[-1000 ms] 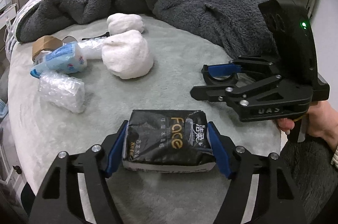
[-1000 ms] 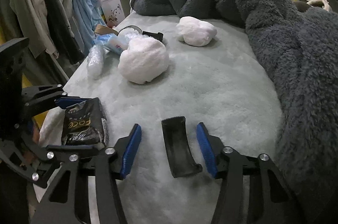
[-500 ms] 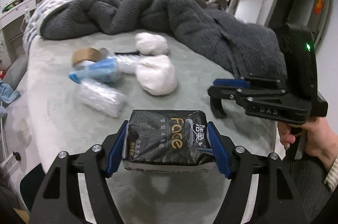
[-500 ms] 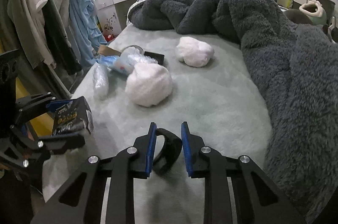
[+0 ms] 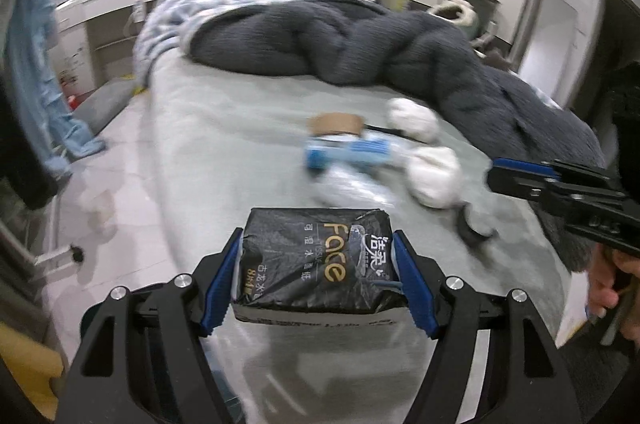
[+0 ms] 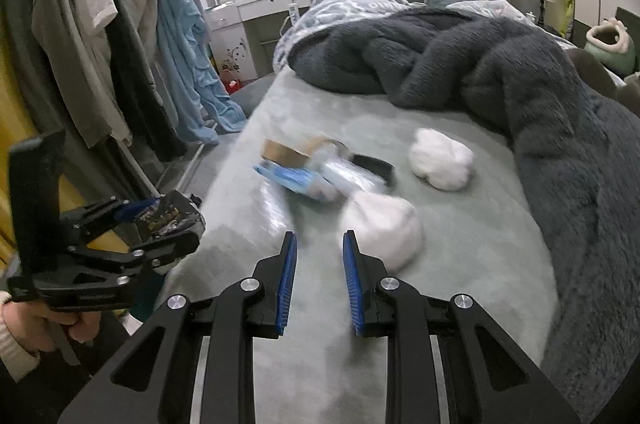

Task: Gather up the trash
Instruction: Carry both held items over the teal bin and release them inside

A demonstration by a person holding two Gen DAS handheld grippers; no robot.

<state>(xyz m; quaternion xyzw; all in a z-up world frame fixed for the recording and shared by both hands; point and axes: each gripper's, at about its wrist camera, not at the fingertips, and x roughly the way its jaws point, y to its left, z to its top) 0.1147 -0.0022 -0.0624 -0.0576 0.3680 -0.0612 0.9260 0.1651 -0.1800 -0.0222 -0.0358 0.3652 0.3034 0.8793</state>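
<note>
My left gripper [image 5: 318, 240] is shut on a black tissue pack [image 5: 316, 264] printed "Face", held up over the bed's near edge. The right wrist view shows that gripper [image 6: 160, 220] and pack [image 6: 168, 216] at the left. My right gripper [image 6: 320, 238] stands above the grey-green bed cover [image 6: 460, 256], its blue pads a narrow gap apart with nothing between them. In the left wrist view a blurred black curved piece [image 5: 470, 228] lies below and apart from the right gripper [image 5: 496, 176]. Two white wads [image 6: 384, 228] [image 6: 440, 164] lie just beyond.
A tape roll [image 6: 284, 150], a blue-white packet [image 6: 296, 180], a clear wrapper [image 6: 352, 176] and a flat black item [image 6: 372, 166] lie together mid-bed. A dark grey blanket [image 6: 500, 72] is heaped at the back and right. Hanging clothes [image 6: 100, 44] line the left side.
The right gripper closed on the black curved piece and rose; the piece is no longer between its pads. The left gripper lifted and swung left with the tissue pack still gripped.
</note>
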